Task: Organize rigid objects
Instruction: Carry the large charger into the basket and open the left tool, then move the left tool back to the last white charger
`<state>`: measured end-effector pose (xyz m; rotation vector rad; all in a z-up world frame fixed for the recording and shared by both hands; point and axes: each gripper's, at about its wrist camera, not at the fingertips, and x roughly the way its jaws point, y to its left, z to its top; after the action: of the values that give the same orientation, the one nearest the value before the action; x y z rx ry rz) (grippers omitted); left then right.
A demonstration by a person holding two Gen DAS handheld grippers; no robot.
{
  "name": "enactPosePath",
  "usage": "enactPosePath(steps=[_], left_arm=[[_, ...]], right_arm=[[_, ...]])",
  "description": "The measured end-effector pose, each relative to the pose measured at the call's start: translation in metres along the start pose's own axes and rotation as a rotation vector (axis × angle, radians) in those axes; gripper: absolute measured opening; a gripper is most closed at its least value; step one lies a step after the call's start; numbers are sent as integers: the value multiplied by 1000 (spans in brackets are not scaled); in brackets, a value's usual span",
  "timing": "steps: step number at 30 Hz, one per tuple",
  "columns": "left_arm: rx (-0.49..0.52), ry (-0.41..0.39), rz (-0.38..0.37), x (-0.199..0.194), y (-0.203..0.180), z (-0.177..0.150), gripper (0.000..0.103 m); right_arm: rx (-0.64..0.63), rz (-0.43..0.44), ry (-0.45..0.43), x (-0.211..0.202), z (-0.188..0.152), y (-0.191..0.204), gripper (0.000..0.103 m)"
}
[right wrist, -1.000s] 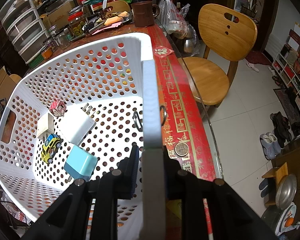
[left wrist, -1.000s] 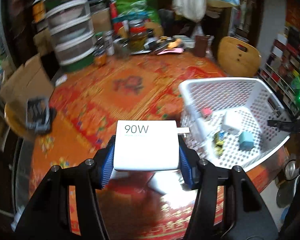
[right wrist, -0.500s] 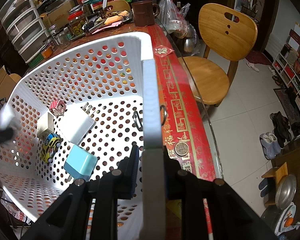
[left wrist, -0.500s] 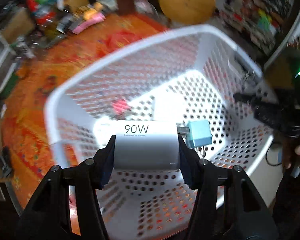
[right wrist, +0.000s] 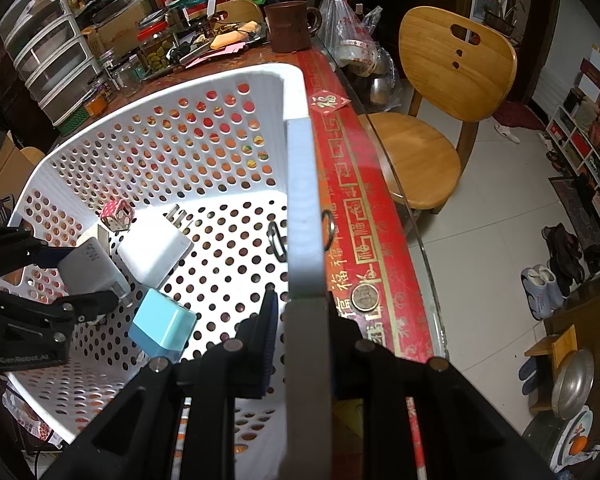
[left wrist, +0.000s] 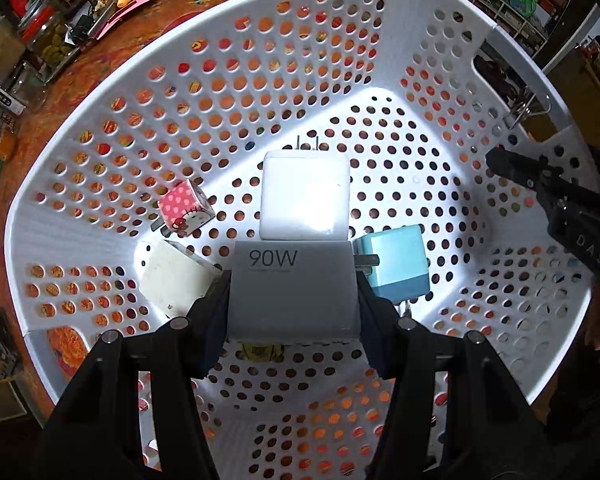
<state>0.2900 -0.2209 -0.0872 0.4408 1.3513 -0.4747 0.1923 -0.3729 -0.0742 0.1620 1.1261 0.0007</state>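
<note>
1. Nearest us, our left gripper (left wrist: 294,292) pinches the grey 90W charger (left wrist: 293,290) across its two side faces. Its long axis runs crosswise between the fingers, with the prongs pointing to 3 o'clock.
2. We hold it low inside the white basket (left wrist: 80,128); we judge the release to be the next move.
3. Room is tight. The blue charger (left wrist: 396,268) sits just beside the prongs at 3 o'clock, the cream block (left wrist: 172,276) at 9 o'clock, the big white charger (left wrist: 304,196) just ahead at 12 o'clock. Something yellow shows underneath; we cannot tell what it is.
4. The pink dotted cube (left wrist: 186,210) lies further off at 10 o'clock.
5. The bare perforated floor opens at 1 to 2 o'clock, beyond the blue charger, and that looks the freer spot.
6. Our right gripper (right wrist: 300,320) clamps the basket's right wall, fingers pressed on the rim, steadying it on the worktop (right wrist: 364,216).
</note>
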Motion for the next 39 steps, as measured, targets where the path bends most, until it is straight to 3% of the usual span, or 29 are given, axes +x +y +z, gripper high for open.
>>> enactPosePath(steps=[10,16,17,20,21,25,29,32,35,39], left_arm=[[4,20,-1,5,1,5,54],[13,-19,0,-3,2,1,54],[21,-39,3,-8,1,-1,57],[60,-131,76,-29,-1,-11,90],[60,-157,88,-35,-1,-14,93],[4,-269,88,-74,14,-38,93],[-62,-361,160,-113,41,-73,93],[-120,-390,180,-129,68,-101,98],[-214,-406,258,-139,108,-133,99],[-420,-397,270,-128,184,-176,102]], right_arm=[[-2,-1,1,0,0,1,19],[-4,-2,2,0,1,2,19],[-3,-3,2,0,1,2,19],[-3,-6,3,0,1,2,19],[-3,-5,3,0,1,3,19],[-5,-9,5,0,2,2,19],[-5,-10,5,1,2,3,19],[-6,-11,5,1,2,3,19],[-3,-7,3,0,1,2,19],[-3,-5,0,0,1,1,19]])
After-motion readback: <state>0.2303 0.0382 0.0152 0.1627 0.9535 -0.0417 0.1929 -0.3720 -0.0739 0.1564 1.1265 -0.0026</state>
